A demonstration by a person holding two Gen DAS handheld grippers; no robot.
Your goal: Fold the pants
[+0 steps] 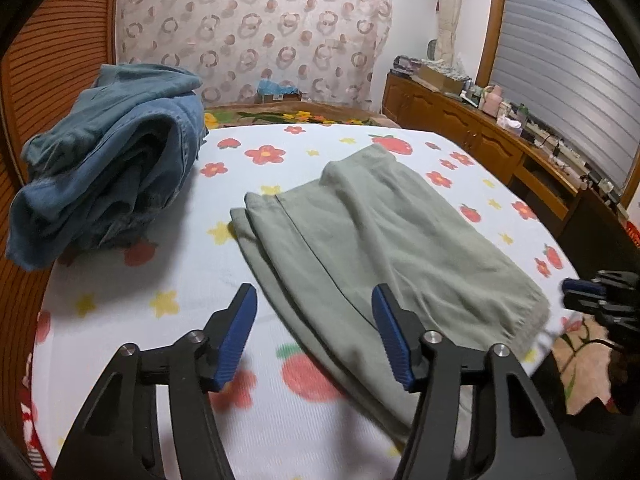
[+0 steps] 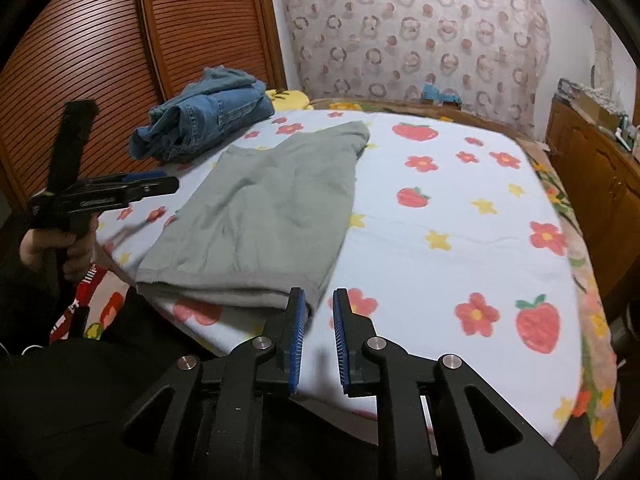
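Observation:
Grey-green pants (image 1: 372,236) lie folded flat on the flower-and-strawberry sheet; they also show in the right wrist view (image 2: 264,216). My left gripper (image 1: 314,300) is open and empty, just above the pants' near left edge. My right gripper (image 2: 320,300) is open by a narrow gap and empty, at the pants' near right corner by the bed's front edge. The left gripper (image 2: 152,184) shows from the side in the right wrist view. The right gripper (image 1: 580,288) shows at the right edge of the left wrist view.
A heap of blue jeans (image 1: 108,176) lies at the far left of the bed (image 1: 160,272), also in the right wrist view (image 2: 204,120). A slatted wooden door (image 2: 120,48) stands behind it. A wooden sideboard (image 1: 480,136) with clutter runs along the right.

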